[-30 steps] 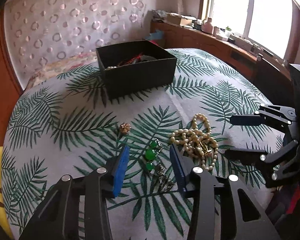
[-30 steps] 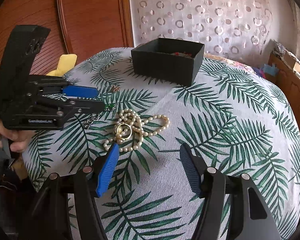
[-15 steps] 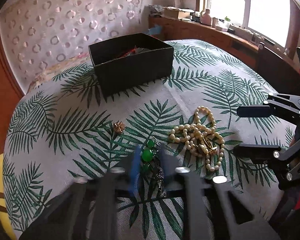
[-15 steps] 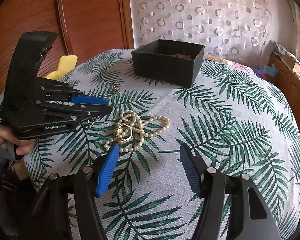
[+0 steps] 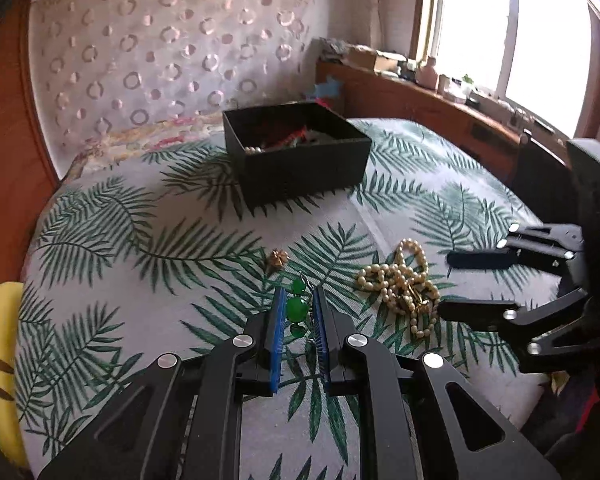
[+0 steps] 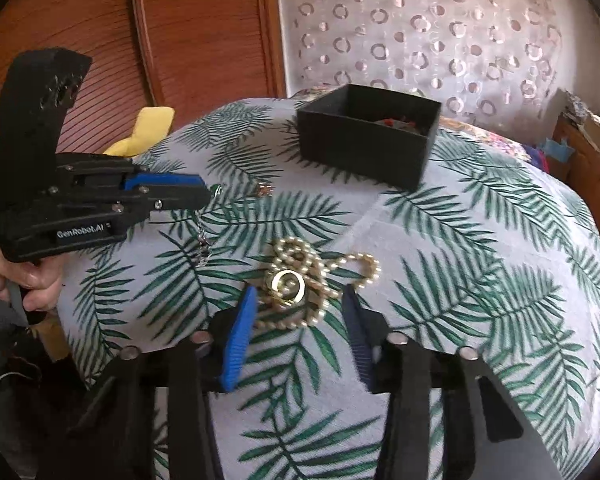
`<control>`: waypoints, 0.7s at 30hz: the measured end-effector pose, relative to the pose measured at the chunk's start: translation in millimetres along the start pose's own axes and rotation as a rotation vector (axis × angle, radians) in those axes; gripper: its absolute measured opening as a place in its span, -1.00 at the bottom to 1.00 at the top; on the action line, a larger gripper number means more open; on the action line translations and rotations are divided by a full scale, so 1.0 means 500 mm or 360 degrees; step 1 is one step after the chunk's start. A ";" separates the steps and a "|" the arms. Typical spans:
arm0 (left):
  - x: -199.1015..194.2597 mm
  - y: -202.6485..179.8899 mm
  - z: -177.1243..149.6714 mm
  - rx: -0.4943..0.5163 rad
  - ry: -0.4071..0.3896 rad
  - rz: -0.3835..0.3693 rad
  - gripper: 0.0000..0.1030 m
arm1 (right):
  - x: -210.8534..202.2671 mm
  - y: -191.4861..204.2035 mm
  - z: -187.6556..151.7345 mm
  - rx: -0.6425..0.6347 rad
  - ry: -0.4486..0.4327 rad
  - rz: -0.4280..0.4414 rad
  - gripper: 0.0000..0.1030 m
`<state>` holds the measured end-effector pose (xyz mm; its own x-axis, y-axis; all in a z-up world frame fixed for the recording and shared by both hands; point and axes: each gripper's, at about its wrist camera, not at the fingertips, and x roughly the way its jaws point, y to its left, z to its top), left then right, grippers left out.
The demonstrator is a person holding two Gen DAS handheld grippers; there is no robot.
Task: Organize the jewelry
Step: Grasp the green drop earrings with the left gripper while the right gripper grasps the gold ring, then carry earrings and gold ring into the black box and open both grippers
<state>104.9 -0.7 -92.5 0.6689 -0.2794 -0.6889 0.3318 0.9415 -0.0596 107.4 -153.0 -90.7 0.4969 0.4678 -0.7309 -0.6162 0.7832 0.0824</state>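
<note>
My left gripper [image 5: 297, 300] is shut on a green-beaded piece of jewelry [image 5: 297, 309] and holds it above the leaf-print table [image 5: 140, 280]; its silver chain [image 6: 202, 236] hangs down in the right wrist view. My right gripper [image 6: 296, 304] is open, its fingers on either side of a pearl necklace [image 6: 300, 280] with a gold ring [image 6: 288, 286] on it. The necklace also shows in the left wrist view [image 5: 400, 284]. A small gold brooch [image 5: 278, 258] lies on the cloth. A black box [image 5: 296, 152] with jewelry inside stands at the far side.
A yellow cloth [image 6: 144, 132] lies at the table's left edge. A wooden panel [image 6: 140, 40] and a patterned curtain [image 6: 420, 32] stand behind the table. A cluttered wooden windowsill [image 5: 440, 92] runs along the right.
My left gripper has shut on the green-beaded piece and lifted it off the cloth. My right gripper has moved forward, so that its fingers flank the pearl necklace.
</note>
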 end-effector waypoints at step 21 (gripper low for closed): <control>-0.015 0.001 0.000 -0.0040 -0.0049 -0.0019 -0.75 | 0.025 0.005 0.011 -0.0028 0.0044 0.0031 -0.62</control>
<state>99.9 1.8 -87.2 0.6854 -0.2958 -0.6654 0.3233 0.9424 -0.0860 115.8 -142.9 -95.9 0.4676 0.4712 -0.7479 -0.6364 0.7667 0.0851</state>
